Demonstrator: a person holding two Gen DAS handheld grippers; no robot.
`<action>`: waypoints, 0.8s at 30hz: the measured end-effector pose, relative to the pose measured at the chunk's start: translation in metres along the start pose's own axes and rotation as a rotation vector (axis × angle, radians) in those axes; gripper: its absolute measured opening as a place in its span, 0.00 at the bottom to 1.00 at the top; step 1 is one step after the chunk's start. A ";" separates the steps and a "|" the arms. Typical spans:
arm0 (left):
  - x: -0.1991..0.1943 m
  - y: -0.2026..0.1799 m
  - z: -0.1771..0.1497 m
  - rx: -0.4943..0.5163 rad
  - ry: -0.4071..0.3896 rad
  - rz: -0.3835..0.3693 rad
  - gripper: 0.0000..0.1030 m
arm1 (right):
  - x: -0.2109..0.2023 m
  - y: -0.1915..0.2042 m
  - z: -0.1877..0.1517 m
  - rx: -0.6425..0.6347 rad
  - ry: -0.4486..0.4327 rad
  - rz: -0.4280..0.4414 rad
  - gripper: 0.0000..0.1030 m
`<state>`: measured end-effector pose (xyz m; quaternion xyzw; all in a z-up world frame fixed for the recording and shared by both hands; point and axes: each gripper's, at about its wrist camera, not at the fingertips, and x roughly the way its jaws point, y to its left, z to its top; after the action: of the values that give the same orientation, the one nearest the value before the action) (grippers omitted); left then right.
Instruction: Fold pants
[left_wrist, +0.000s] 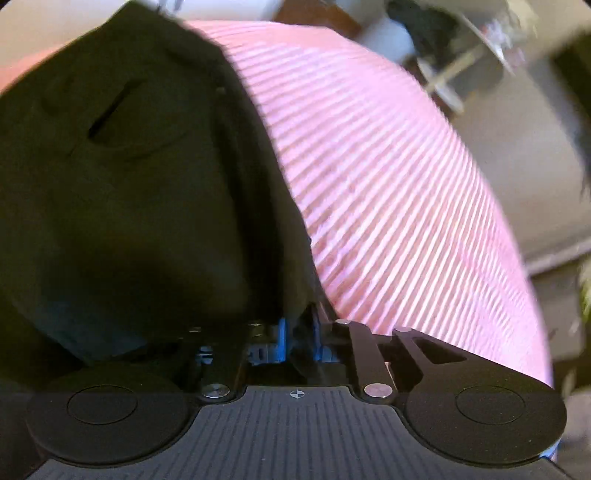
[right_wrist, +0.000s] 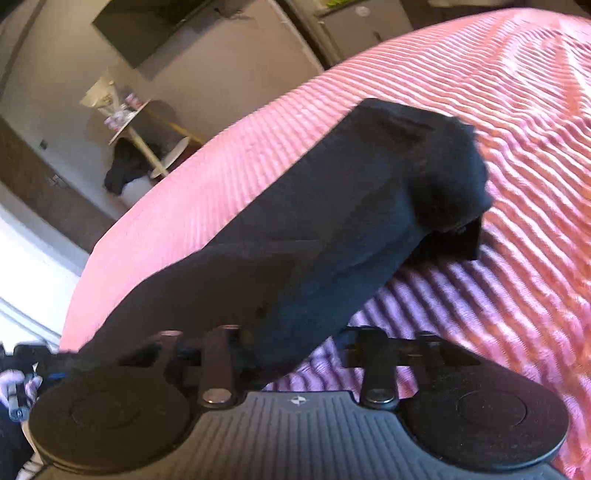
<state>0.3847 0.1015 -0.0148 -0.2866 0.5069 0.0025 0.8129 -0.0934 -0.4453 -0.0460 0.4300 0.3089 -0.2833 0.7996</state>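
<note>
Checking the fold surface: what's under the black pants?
Under the black pants lies a pink ribbed bedspread, visible all around them. The part directly beneath is covered, so anything there is hidden. The cloth also hides both grippers' fingertips.

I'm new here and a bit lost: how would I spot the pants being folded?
Look for the big bed with the pink ribbed cover. Lying on it is one dark heap of cloth, the pants, bunched close in front of both handheld grippers. Nothing else on the cover is dark, and a slit pocket shows in the left camera.
</note>
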 end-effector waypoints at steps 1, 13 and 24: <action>-0.004 0.003 0.001 0.008 -0.017 -0.027 0.09 | 0.001 -0.004 0.006 0.041 -0.017 0.000 0.55; -0.175 0.050 -0.014 0.018 -0.402 -0.362 0.01 | -0.028 0.043 0.122 0.164 -0.255 0.263 0.02; -0.119 0.043 -0.031 0.046 -0.205 -0.140 0.91 | -0.014 0.013 0.092 0.147 -0.242 0.174 0.02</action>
<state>0.2892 0.1571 0.0533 -0.3006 0.4000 -0.0364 0.8651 -0.0699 -0.5161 0.0111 0.4753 0.1502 -0.2848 0.8188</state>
